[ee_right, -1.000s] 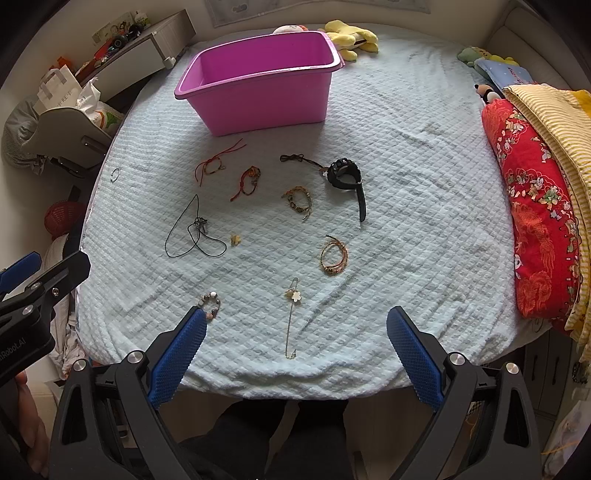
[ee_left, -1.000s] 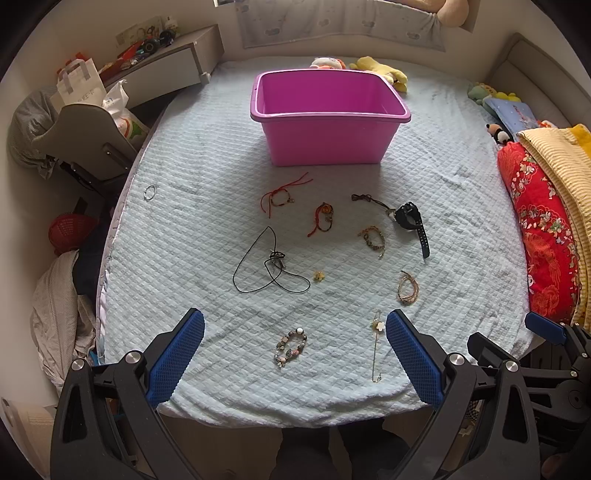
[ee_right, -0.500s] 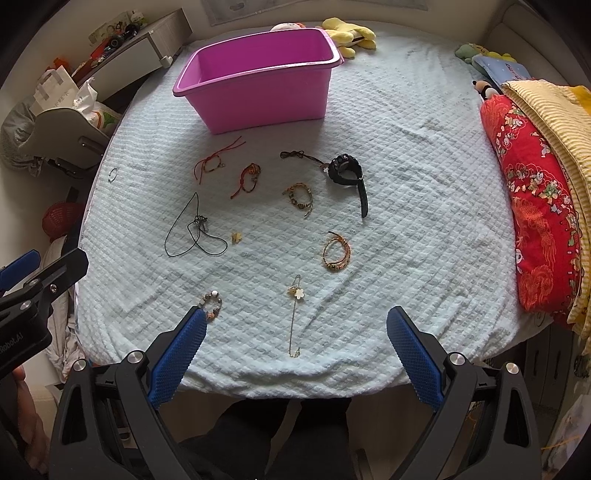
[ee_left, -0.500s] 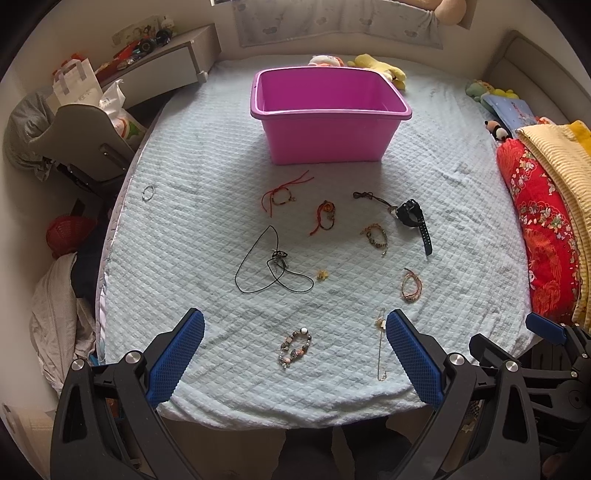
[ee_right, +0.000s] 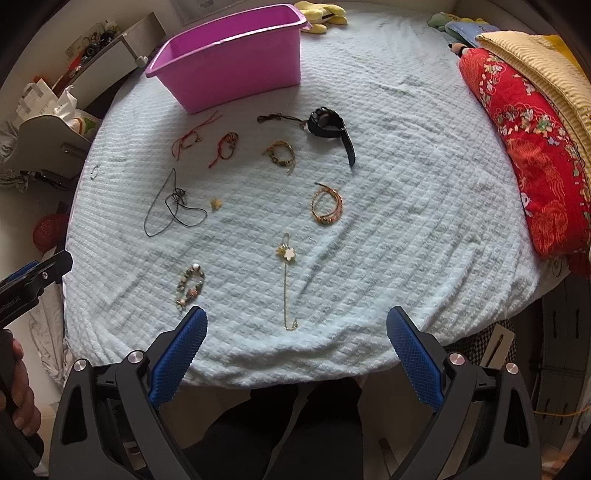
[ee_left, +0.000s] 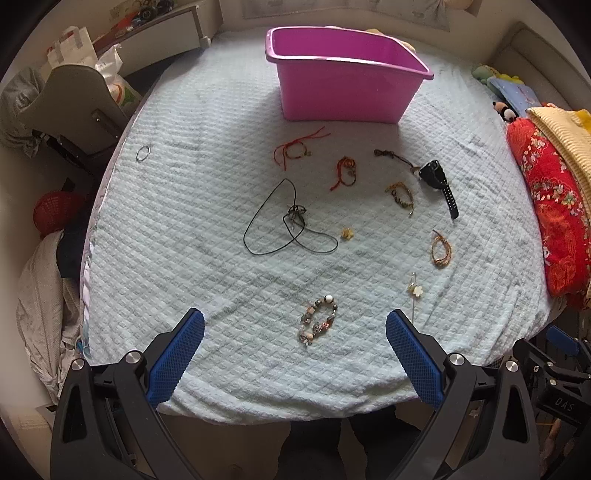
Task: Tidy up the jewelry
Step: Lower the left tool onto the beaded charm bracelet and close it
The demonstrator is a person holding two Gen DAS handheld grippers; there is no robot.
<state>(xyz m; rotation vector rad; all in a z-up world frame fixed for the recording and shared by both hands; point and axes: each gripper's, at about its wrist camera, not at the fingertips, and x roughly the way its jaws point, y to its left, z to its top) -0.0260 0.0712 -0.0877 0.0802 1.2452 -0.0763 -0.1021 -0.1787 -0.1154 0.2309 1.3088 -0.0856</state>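
Several jewelry pieces lie spread on a pale blue bed cover [ee_left: 166,229]. A beaded bracelet [ee_left: 318,319] lies nearest my left gripper [ee_left: 295,332], which is open and empty just short of it. A gold chain with a white flower [ee_right: 287,273] lies ahead of my right gripper [ee_right: 295,332], also open and empty. Farther off lie a black cord necklace [ee_left: 288,221], red string bracelets [ee_left: 295,147], a black watch [ee_left: 439,184], an orange bracelet [ee_right: 327,205] and a small ring [ee_left: 143,152]. A pink tub [ee_left: 343,74] stands at the back.
A red floral quilt [ee_left: 554,206] and a yellow blanket [ee_right: 535,62] lie along the bed's right side. Plush toys [ee_right: 321,11] sit behind the tub. A chair [ee_left: 74,107], bags and a red basket [ee_left: 55,214] stand off the bed's left edge.
Both grippers have moved forward and lower toward the bed, so the jewelry looks nearer. The left one has swung a little to the right. Jaws stay open.
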